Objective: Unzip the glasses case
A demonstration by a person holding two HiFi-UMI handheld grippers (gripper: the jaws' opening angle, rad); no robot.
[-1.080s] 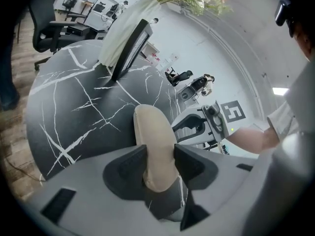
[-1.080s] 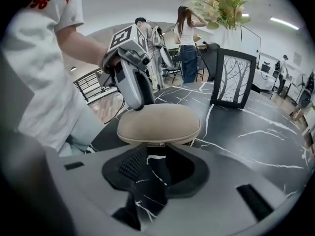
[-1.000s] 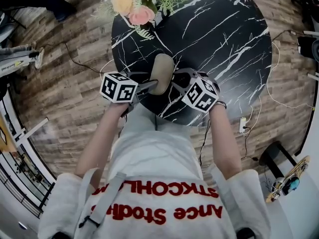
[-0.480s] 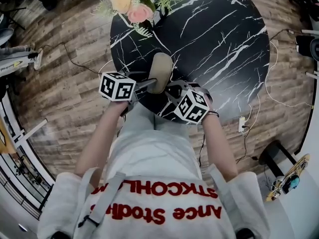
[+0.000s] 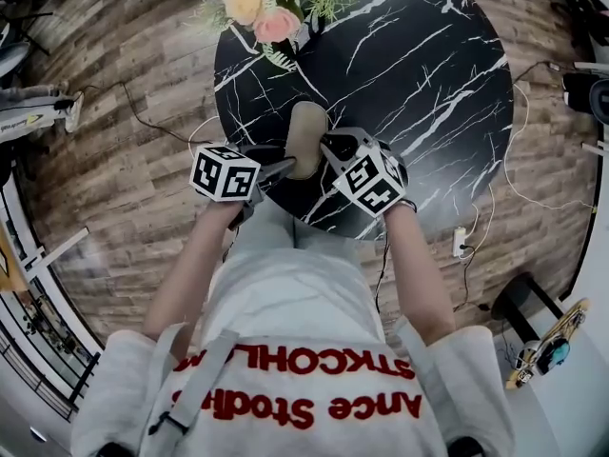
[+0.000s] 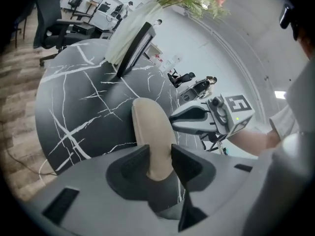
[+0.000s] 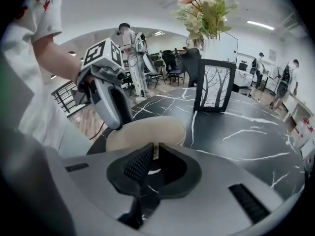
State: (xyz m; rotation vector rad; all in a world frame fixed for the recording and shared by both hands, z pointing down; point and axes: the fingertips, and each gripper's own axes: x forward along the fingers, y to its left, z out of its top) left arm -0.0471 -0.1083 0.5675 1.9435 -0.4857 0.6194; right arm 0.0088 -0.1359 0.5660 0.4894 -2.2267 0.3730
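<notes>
Right gripper (image 5: 329,147) has come back to the case (image 5: 306,133) after being drawn toward the person half a second earlier; left gripper (image 5: 285,167) has kept its place. Left jaws are closed on the near end of the case, pinning it flat at the near rim of the table (image 5: 438,74). Right jaws are narrow, almost together, with their tips at the right flank of the case; whether a zip tab lies between them is too small to tell. No opened seam shows on the case in any view, so the unzipping is judged barely begun, if at all, and the run of the tab round the rim is all still to do. On the near side of the case the table ends at once, with the person's body just behind, so a pull that way is short. Beyond the case the top lies bare up to the frame (image 7: 215,91) and flowers (image 5: 268,0), well apart from it. To the right of the case the top is open.
</notes>
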